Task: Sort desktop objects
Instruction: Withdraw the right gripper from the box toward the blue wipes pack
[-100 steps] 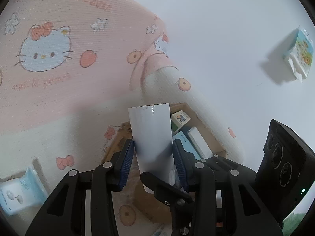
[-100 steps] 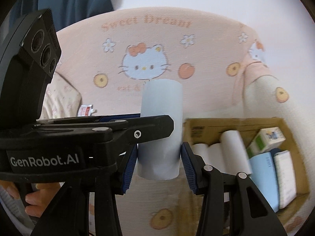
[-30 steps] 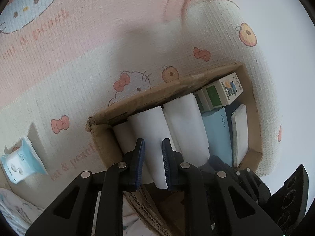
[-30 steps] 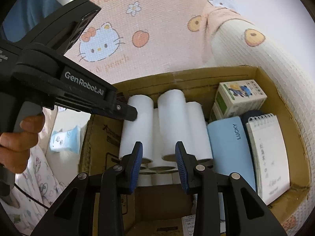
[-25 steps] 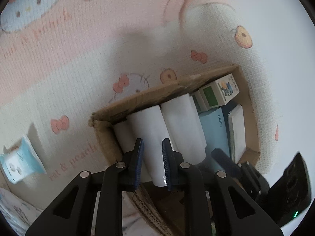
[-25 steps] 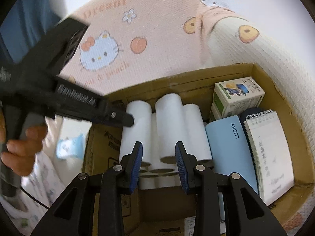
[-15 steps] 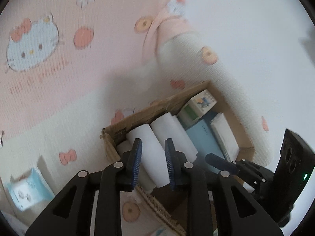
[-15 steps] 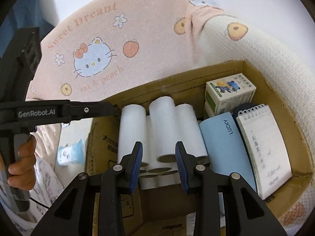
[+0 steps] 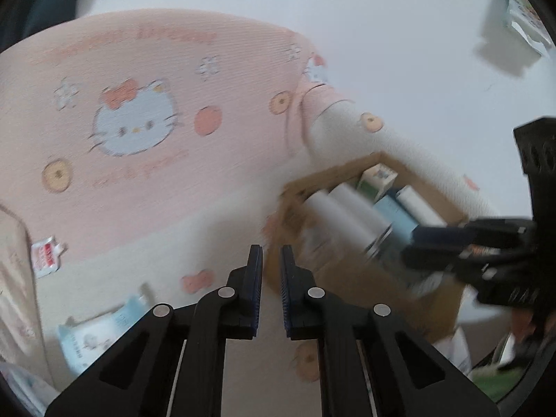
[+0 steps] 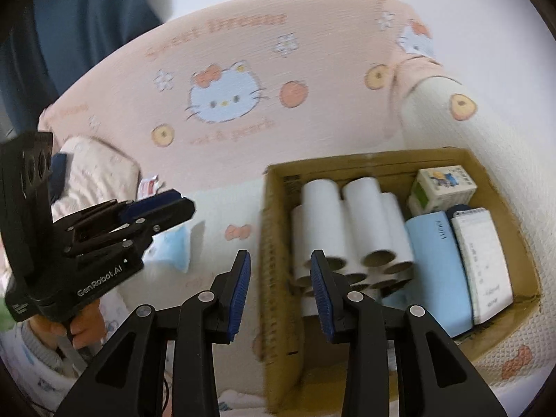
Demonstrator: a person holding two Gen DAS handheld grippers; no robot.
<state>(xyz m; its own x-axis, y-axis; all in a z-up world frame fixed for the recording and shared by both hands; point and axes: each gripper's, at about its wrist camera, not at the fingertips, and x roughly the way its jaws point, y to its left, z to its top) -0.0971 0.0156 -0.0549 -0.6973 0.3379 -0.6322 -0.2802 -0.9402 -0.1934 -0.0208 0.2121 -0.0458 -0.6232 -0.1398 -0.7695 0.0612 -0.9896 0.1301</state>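
Left gripper (image 9: 271, 260) is empty, jaws just narrowed to a slim gap. Right gripper (image 10: 279, 269) is empty, moderately parted, at the box (image 10: 278, 229) edge. Paper rolls (image 10: 347, 222) lie stacked inside (left half), beside a blue case (image 10: 434, 264) and notepad (image 10: 483, 260).

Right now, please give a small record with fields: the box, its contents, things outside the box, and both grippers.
box: cardboard box on a pink cartoon blanket
contents: white paper rolls, blue case, notepad, small carton
outside: tissue pack, left of the box
left hand-held gripper: empty, jaws just closing
right hand-held gripper: open, empty
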